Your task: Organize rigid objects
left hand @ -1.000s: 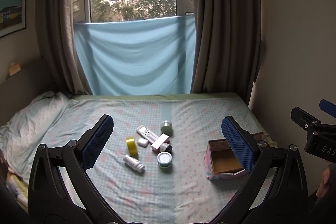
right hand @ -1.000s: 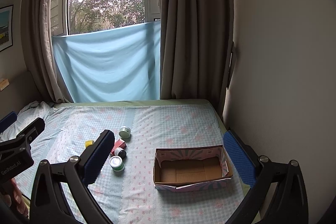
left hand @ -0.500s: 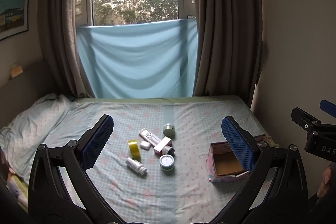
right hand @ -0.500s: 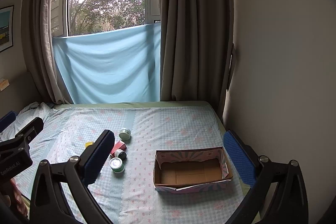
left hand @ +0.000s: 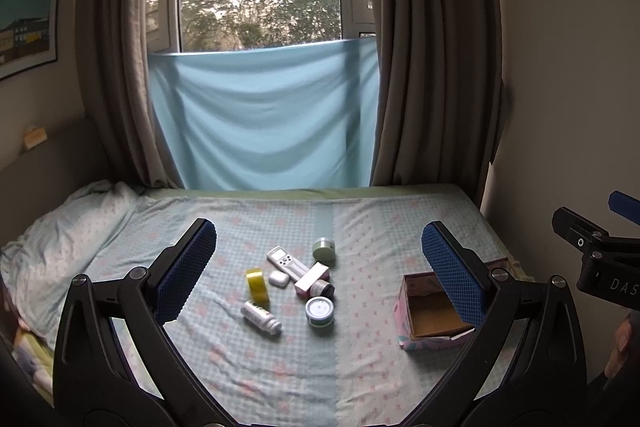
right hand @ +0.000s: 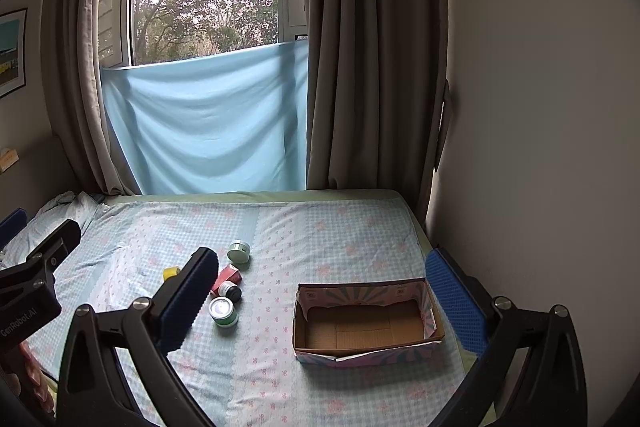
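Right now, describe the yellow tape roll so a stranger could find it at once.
On the bed, left of the open cardboard box, lies a cluster of small items. The tape roll stands on edge at the cluster's left side, beside the small white case and above the lying white bottle. It is the only yellow thing there.

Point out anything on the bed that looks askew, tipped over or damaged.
The white bottle lies on its side, and the yellow tape roll stands on its edge. The items sit in a loose heap, the pink carton resting against the remote. The cardboard box has a ragged, torn rim. Nothing has spilled.
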Tool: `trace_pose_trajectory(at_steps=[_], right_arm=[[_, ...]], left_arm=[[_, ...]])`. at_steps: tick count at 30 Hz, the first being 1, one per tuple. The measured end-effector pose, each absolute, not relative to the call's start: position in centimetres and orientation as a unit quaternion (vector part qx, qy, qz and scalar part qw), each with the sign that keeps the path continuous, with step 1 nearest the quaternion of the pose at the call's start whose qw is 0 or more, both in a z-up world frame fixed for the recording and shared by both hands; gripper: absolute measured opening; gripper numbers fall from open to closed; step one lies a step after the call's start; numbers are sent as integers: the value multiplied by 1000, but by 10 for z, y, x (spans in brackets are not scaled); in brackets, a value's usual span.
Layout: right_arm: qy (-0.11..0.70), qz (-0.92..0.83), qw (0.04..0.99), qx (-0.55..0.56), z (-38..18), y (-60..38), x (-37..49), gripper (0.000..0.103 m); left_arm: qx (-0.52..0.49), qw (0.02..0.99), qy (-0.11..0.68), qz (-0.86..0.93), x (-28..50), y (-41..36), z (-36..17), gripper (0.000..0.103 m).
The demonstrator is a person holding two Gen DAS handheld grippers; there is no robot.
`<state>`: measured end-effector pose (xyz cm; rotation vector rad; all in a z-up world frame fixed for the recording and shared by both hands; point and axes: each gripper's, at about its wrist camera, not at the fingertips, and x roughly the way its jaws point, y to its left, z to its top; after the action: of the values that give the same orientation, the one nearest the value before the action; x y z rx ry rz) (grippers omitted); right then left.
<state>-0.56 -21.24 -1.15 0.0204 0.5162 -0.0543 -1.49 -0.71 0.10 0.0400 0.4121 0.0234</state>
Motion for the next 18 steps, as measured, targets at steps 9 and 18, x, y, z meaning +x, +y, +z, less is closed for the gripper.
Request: trace_pose_trajectory(at_steps=[9, 18], right_arm=[[256, -26, 966, 7, -12, -213, -6, 103], [256, -25, 966, 6, -12, -213, -5, 103]], left_arm=[[16, 978, 208, 7, -14, -6, 1, 102], [20, 978, 208, 13, -14, -7, 0, 102]])
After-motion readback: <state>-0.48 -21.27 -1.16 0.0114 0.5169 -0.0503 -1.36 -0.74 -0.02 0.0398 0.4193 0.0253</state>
